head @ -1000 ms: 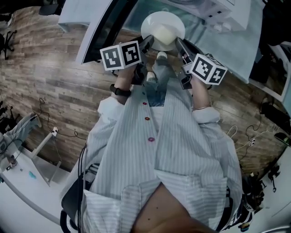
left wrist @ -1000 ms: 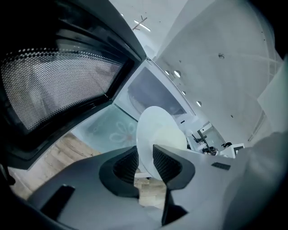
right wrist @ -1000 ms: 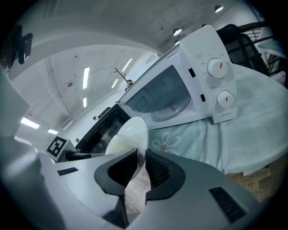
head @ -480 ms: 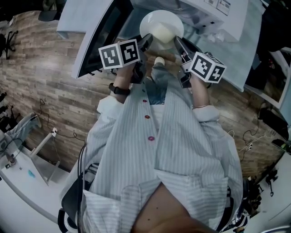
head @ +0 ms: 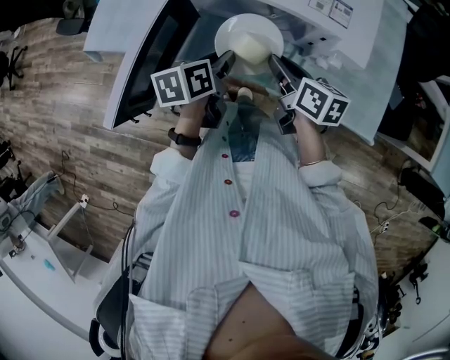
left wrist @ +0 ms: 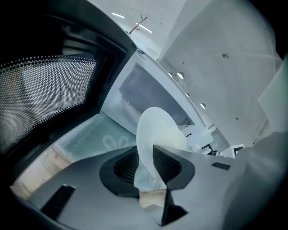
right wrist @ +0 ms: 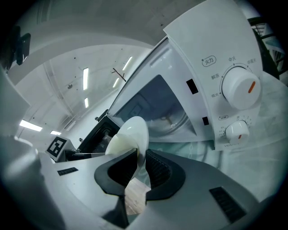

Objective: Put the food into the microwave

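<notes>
A white bowl (head: pixel 249 42) with something pale inside hangs level in front of the open microwave (head: pixel 330 21). My left gripper (head: pixel 225 65) is shut on the bowl's left rim, and my right gripper (head: pixel 274 67) is shut on the right rim. In the left gripper view the bowl (left wrist: pixel 157 132) stands edge-on between the ribbed pads of the left gripper (left wrist: pixel 146 164), with the microwave cavity (left wrist: pixel 148 96) behind it. Across in the right gripper view, the bowl's rim (right wrist: pixel 130 134) sits pinched in the right gripper (right wrist: pixel 140 164).
The microwave door (head: pixel 144 63) is swung open to the left, its mesh window (left wrist: pixel 45 94) close beside my left gripper. The control panel with two dials (right wrist: pixel 238 87) is on the right. A pale patterned cloth (left wrist: pixel 90 134) covers the table. Wooden floor (head: pixel 84 140) lies below.
Both grippers have carried the bowl a little forward toward the open microwave. The grip on both rims is unchanged.
</notes>
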`<move>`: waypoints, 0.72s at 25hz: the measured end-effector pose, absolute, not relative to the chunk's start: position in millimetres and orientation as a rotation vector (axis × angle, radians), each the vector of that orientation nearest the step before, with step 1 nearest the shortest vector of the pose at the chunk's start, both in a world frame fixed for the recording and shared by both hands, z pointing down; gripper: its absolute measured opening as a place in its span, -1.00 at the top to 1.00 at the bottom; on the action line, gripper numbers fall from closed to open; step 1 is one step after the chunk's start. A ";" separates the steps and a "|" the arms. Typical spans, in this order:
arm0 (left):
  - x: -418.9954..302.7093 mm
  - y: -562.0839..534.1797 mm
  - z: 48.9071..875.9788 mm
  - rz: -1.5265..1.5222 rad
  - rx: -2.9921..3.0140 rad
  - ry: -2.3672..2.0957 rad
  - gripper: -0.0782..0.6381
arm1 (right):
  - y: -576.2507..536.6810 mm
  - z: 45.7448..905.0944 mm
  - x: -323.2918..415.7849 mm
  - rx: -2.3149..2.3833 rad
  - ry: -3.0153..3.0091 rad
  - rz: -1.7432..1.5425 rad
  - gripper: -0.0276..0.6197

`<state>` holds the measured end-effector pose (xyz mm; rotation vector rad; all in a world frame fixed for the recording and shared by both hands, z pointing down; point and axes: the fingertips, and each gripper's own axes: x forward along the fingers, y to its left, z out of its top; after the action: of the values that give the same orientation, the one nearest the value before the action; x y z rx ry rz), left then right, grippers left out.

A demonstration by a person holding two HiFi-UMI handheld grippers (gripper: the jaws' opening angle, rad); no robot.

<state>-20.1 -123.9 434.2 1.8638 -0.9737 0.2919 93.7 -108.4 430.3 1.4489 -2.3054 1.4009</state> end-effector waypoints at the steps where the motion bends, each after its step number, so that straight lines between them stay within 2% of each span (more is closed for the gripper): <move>1: -20.3 -124.9 434.2 0.295 1.863 -0.974 0.52 | -109.1 430.7 93.5 1.449 -2.304 1.405 0.69; 18: -18.5 -155.2 434.7 0.349 1.899 -0.913 0.52 | -132.3 431.6 94.6 1.551 -2.268 1.439 0.69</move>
<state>-18.5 -155.2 434.7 1.8992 -0.9130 0.3492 94.6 -132.3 431.6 1.5514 -2.2678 1.4389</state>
